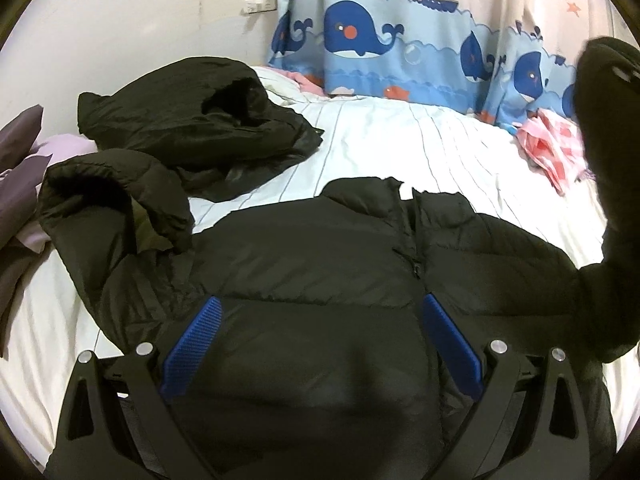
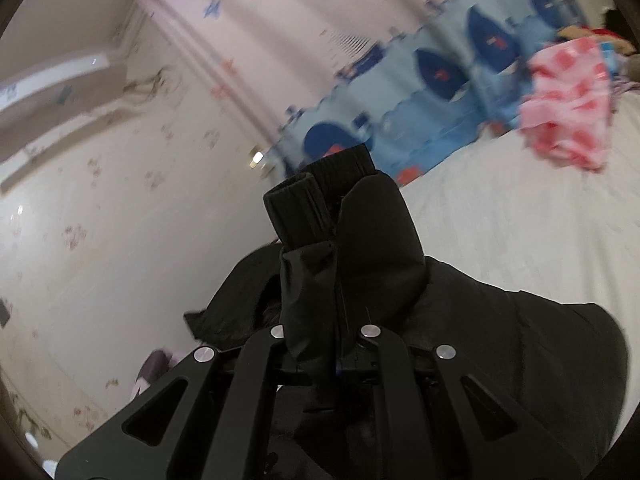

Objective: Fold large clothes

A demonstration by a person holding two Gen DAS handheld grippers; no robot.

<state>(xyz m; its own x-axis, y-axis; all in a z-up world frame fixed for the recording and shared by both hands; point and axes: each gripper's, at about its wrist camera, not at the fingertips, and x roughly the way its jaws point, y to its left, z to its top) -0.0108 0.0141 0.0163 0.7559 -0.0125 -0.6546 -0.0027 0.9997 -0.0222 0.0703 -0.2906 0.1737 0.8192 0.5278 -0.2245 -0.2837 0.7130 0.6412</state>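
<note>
Black puffer jacket (image 1: 320,256) lies front-up on the bed (image 1: 400,140), collar toward the curtain (image 1: 400,40), hem toward the left-wrist camera; its long axis runs straight ahead from the left gripper (image 1: 320,340). Left fingers (image 1: 200,344) are spread wide, one blue pad on each side of the lower torso panel, apparently resting on or just above the fabric and pinching nothing. Right gripper (image 2: 332,344) is clenched on the jacket's right sleeve (image 2: 352,248) near the ribbed cuff (image 2: 316,200); the sleeve is raised clear of the bed, cuff uppermost, background blurred. In the left wrist view the same sleeve rises at the right edge of frame, outboard of the torso. Deciding relation: held sleeve is right of the zipper line (image 1: 416,256) and the fold target is the chest panel, so the right hand appears to be the one to carry it leftward across the long axis, with the left placed to pin the body. The opposite sleeve (image 1: 120,208) lies bunched at the left, nearer the left gripper. A second dark jacket (image 1: 200,120) lies crumpled beyond it, and a pink checked cloth (image 1: 552,148) lies near the curtain.
</note>
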